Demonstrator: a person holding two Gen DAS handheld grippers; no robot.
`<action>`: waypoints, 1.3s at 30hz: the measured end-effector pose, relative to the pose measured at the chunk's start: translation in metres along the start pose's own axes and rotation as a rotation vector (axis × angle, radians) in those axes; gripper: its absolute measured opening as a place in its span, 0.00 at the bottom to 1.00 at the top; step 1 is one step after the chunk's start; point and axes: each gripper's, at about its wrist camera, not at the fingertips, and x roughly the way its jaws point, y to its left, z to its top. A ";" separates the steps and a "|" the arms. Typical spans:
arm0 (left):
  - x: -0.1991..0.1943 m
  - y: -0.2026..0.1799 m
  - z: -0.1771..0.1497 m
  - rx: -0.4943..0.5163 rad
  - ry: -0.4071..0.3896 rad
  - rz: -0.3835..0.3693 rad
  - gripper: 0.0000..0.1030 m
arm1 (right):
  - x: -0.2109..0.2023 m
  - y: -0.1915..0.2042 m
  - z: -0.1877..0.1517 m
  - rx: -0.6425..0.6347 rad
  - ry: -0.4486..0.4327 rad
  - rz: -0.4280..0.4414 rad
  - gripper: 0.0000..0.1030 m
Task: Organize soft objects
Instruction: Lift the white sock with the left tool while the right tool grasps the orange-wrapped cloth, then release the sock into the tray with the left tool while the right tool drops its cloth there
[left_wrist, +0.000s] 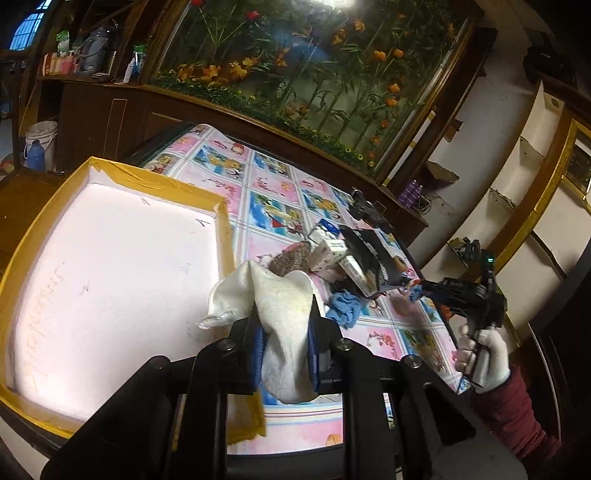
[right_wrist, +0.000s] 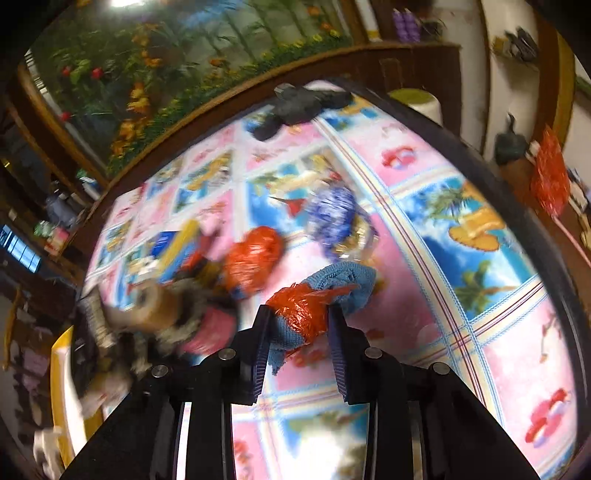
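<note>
Your left gripper (left_wrist: 284, 332) has its fingers clenched on the white cloth (left_wrist: 273, 295), which stands upright between them just right of the yellow-rimmed tray (left_wrist: 218, 206); the tray's white floor lies open to the left. Your right gripper (right_wrist: 301, 332) grasps a blue knit cloth (right_wrist: 351, 277) with orange plastic wrap (right_wrist: 303, 306), above the worktop (right_wrist: 480, 332), farther from the tray. Left hand looks nearer; mind the near rim.
</note>
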 end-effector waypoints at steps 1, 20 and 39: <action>0.003 0.008 0.006 -0.013 0.005 0.013 0.15 | -0.010 0.015 -0.004 -0.041 -0.007 0.031 0.28; 0.107 0.132 0.085 -0.352 0.086 -0.025 0.40 | 0.110 0.358 -0.060 -0.584 0.217 0.290 0.29; 0.069 0.065 0.059 -0.193 0.108 -0.060 0.67 | 0.033 0.254 -0.058 -0.541 -0.088 0.187 0.94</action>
